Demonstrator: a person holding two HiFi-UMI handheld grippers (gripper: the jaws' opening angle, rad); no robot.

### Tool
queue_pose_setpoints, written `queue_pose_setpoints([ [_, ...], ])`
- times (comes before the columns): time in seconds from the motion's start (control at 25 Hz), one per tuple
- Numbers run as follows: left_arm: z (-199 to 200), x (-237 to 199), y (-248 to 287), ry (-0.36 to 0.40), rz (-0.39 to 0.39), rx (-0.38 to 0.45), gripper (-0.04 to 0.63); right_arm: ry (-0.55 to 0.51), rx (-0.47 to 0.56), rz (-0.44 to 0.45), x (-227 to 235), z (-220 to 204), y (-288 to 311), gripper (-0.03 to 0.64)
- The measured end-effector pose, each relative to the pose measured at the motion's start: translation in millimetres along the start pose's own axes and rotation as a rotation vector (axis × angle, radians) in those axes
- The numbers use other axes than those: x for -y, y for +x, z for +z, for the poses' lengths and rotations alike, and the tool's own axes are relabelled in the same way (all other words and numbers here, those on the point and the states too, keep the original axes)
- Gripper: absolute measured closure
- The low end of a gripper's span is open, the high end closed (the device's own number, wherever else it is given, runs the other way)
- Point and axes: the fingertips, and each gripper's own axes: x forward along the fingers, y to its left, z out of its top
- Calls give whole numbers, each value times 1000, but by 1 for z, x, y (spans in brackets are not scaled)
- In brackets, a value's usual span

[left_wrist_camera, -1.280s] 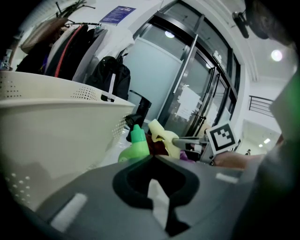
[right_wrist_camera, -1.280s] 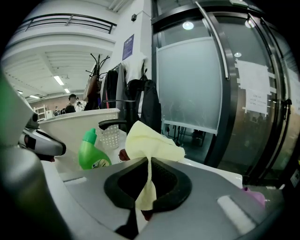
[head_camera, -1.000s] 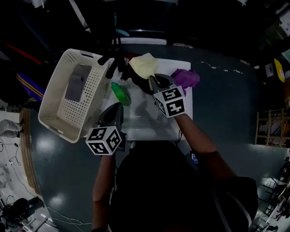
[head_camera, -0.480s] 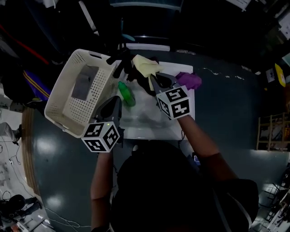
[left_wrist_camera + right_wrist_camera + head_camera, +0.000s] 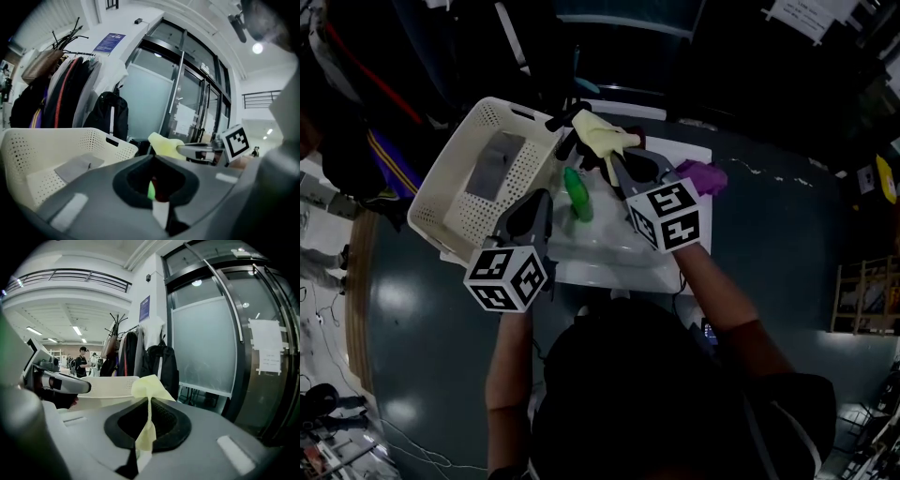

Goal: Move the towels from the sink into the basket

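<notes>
Above the white sink [image 5: 609,270], grips a green towel [image 5: 577,194] tight in the left tool [image 5: 553,199] and pinches a yellow towel [image 5: 600,134] in the right tool [image 5: 611,157], both lifted higher than a second ago and seemingly clear of the basin. Leaves a purple towel [image 5: 705,175] on the sink's right rim. Further left, probably needs only a swing across to the basket [image 5: 455,178], already holding a grey towel [image 5: 495,164].

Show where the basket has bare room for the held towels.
Bare: the basket floor between the grey towel and the near wall; the sink basin. Crowded: by the basket's right rim, where the left hand-held gripper holds the green towel and the right hand-held gripper the yellow towel, close together.
</notes>
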Motion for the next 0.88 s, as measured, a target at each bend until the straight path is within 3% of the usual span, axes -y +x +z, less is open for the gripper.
queue_pose_setpoints([
  [0.36, 24, -26, -32, -4, 84, 67, 588, -57, 88, 110, -43, 49, 4, 612],
  [0.88, 35, -73, -80, -25, 239, 117, 588, -121, 161, 293, -117, 88, 29, 611],
])
